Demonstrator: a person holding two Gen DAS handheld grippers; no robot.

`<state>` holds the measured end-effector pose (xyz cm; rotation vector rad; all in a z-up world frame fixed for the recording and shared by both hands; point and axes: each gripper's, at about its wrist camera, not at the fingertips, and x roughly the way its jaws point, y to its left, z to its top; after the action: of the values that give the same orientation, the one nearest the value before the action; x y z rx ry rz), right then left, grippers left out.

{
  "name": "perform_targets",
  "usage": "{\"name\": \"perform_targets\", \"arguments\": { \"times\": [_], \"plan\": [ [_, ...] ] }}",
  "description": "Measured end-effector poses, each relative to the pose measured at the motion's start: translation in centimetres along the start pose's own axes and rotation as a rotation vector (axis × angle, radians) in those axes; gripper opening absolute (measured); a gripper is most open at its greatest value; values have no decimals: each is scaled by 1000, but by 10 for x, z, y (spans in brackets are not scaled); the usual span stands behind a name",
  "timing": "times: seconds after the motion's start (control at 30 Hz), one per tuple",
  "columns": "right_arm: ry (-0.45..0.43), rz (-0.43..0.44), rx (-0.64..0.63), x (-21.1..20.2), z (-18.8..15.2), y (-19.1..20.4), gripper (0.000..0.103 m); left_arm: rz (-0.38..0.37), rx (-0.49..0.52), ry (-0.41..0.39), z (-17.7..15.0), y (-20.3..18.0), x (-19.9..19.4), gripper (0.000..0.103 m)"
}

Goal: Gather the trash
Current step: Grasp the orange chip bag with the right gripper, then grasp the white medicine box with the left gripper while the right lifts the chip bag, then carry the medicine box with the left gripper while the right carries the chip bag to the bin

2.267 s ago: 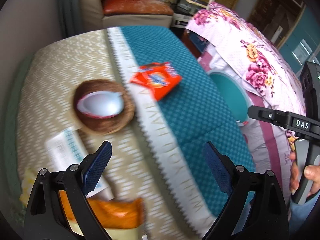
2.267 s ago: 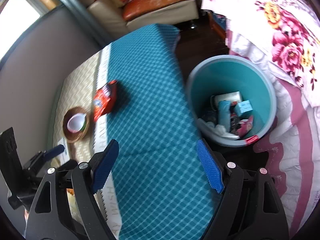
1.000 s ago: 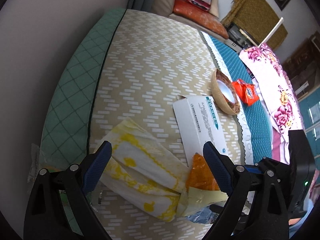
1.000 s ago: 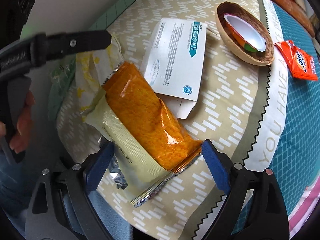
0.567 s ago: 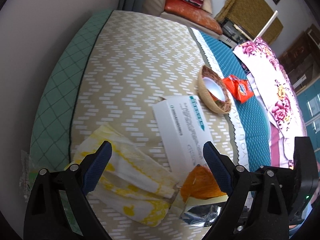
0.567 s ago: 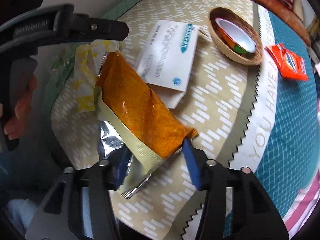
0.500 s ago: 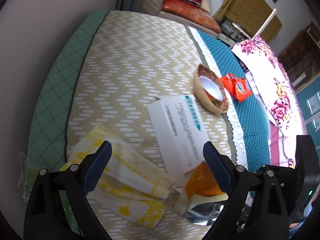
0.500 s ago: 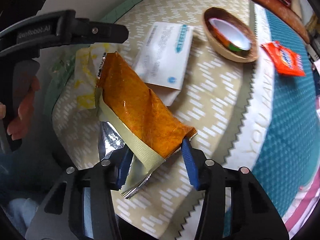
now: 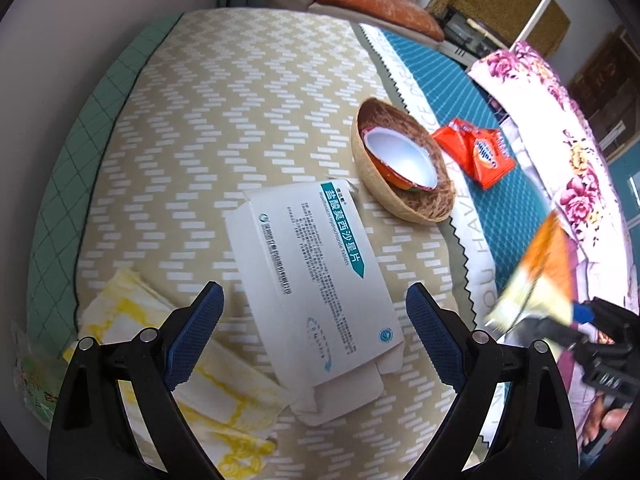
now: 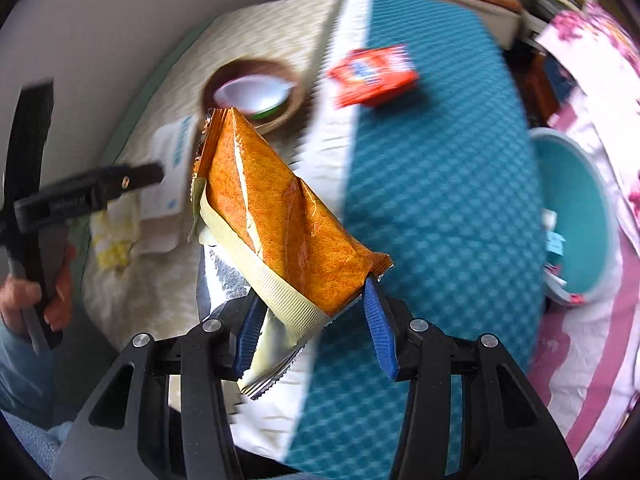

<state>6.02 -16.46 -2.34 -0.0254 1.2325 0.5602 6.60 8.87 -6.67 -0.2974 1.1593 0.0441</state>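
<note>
Orange snack bag (image 10: 280, 216), probably empty (bin (image 10: 576, 216) cut off), is pinched by right fingers (image 10: 374, 324); left fingers (image 9: 196, 330) gape.

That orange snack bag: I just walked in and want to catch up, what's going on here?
A person is clearing trash off a covered table. The right gripper has its jaws shut on the orange snack bag, lifted off the cloth, with the teal bin off to its right. The left gripper hangs open over the white medicine box.

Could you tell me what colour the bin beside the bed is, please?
The bin is teal, inside and out; the right wrist view shows it best.
</note>
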Motion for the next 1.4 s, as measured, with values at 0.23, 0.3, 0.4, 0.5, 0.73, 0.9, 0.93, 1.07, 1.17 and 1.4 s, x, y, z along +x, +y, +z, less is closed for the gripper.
{"name": "perform_targets", "arguments": {
  "times": [0.23, 0.3, 0.4, 0.5, 0.73, 0.9, 0.93, 1.07, 1.17, 1.4],
  "plan": [
    [-50, 6, 103, 1, 19, -49, 47, 60, -6, 39, 1, -13, 21, 93],
    [-63, 13, 123, -1, 17, -60, 47, 79, -20, 41, 2, -13, 25, 91],
    [-71, 20, 136, -12, 19, -79, 48, 99, -32, 22, 3, -14, 26, 81],
    [-79, 34, 159, -13, 24, -86, 49, 107, -42, -1, 6, -13, 21, 71],
    [-94, 63, 209, -13, 26, -102, 49, 96, -51, -39, 6, -14, -7, 70],
    [-113, 74, 236, -13, 26, -113, 49, 53, -14, -87, 10, -34, -33, 70],
    [-117, 75, 243, -13, 26, -116, 49, 45, -3, -92, 10, -39, -35, 70],
    [-137, 80, 274, -16, 27, -128, 49, -13, 66, -101, 20, -76, -38, 70],
    [-159, 73, 294, -21, 29, -140, 49, -48, 123, -90, 28, -108, -32, 70],
    [-245, 42, 373, -45, 30, -180, 49, -99, 274, -99, 44, -193, -9, 70]
  ]
}}
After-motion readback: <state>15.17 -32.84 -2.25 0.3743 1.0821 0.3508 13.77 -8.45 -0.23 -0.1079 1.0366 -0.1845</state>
